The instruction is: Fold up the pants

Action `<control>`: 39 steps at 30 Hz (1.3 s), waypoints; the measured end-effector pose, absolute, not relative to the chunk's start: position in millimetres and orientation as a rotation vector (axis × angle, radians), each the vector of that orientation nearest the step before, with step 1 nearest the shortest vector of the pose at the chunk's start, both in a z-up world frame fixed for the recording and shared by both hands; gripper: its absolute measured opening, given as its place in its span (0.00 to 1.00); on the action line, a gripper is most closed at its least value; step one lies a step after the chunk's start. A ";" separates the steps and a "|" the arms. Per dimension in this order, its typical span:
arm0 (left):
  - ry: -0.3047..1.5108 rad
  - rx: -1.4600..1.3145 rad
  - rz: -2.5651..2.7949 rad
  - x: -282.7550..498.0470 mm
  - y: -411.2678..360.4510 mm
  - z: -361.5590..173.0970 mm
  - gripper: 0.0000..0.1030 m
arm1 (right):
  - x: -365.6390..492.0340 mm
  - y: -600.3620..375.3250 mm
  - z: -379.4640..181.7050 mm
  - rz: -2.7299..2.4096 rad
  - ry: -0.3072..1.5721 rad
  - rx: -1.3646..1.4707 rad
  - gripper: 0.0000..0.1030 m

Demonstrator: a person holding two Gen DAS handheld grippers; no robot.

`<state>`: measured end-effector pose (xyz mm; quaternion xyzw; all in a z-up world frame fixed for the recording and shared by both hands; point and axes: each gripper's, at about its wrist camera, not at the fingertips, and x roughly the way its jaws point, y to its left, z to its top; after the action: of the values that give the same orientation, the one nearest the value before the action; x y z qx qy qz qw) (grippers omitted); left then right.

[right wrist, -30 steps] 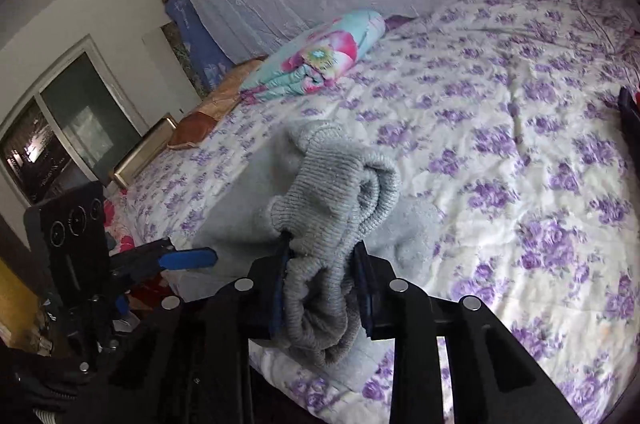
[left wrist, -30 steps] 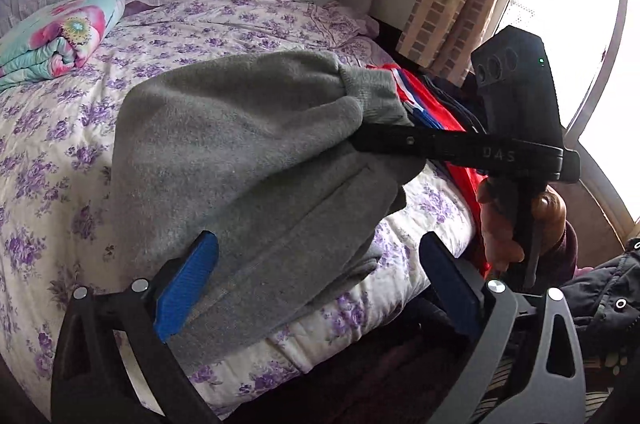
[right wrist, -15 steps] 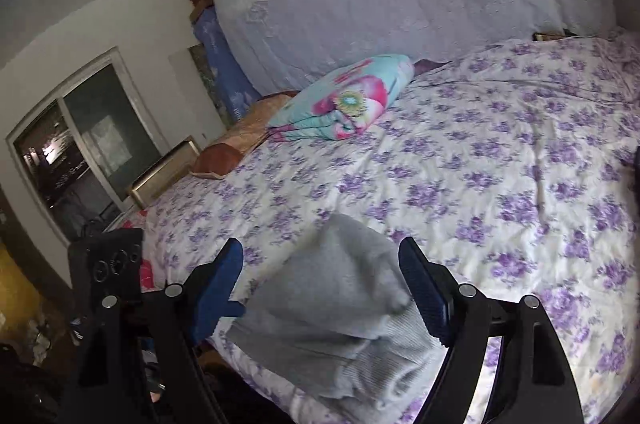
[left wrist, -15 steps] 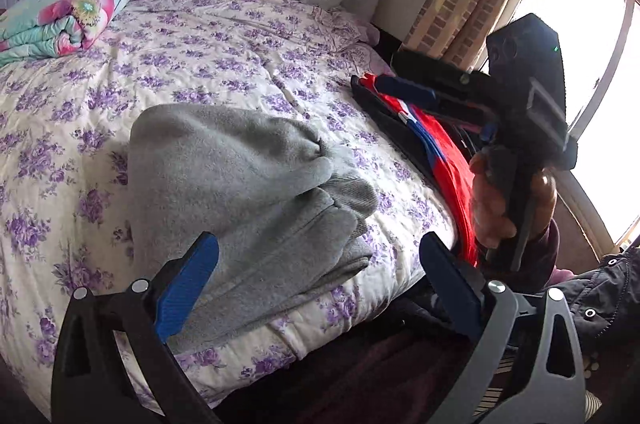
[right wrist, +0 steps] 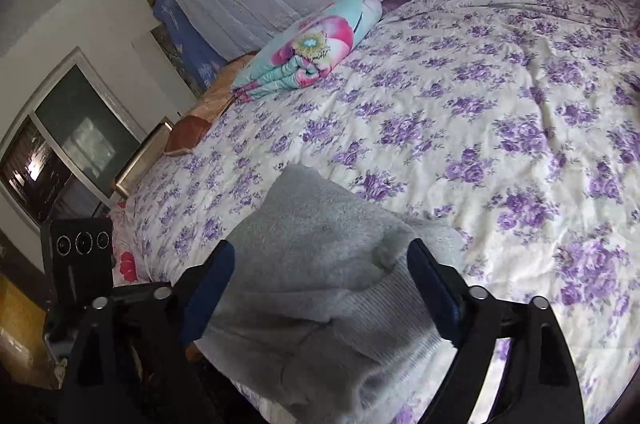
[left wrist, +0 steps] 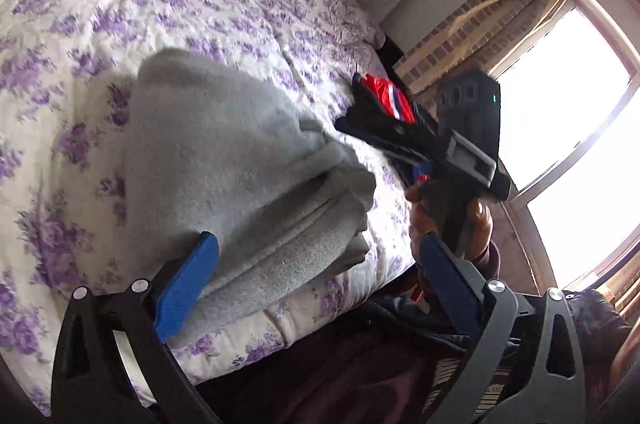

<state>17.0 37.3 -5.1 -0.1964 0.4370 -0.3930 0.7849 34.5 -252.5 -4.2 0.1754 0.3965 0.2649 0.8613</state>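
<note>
Your folded grey fleece pants [right wrist: 320, 264] lie in a thick bundle at the near edge of the bed's white quilt with purple flowers [right wrist: 500, 112], ribbed cuff end toward you. Your right gripper [right wrist: 320, 288] has just been opening; its blue-padded jaws now stand wide apart on either side of the bundle without pressing it. Your left gripper [left wrist: 316, 276] is spread wide too, holding nothing, its left pad just beside the pants. A rolled floral blanket [right wrist: 312, 48] lies well apart, near the headboard.
</note>
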 end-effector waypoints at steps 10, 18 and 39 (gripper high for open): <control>1.149 -0.497 -0.839 93.8 51.4 -69.2 0.95 | 11.8 -295.3 -87.9 0.607 1.087 0.686 0.97; 1.192 -0.474 -0.838 104.3 22.4 -82.6 0.95 | 41.2 -240.7 -92.9 0.680 1.103 0.633 0.84; 0.983 -0.422 -0.815 336.4 -80.9 47.5 0.95 | 258.8 -323.0 65.5 0.591 0.751 0.404 0.65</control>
<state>336.4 -80.9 47.5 -0.1955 0.4553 -0.3773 0.7824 258.8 -323.0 65.5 0.1932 0.3591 0.2822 0.8684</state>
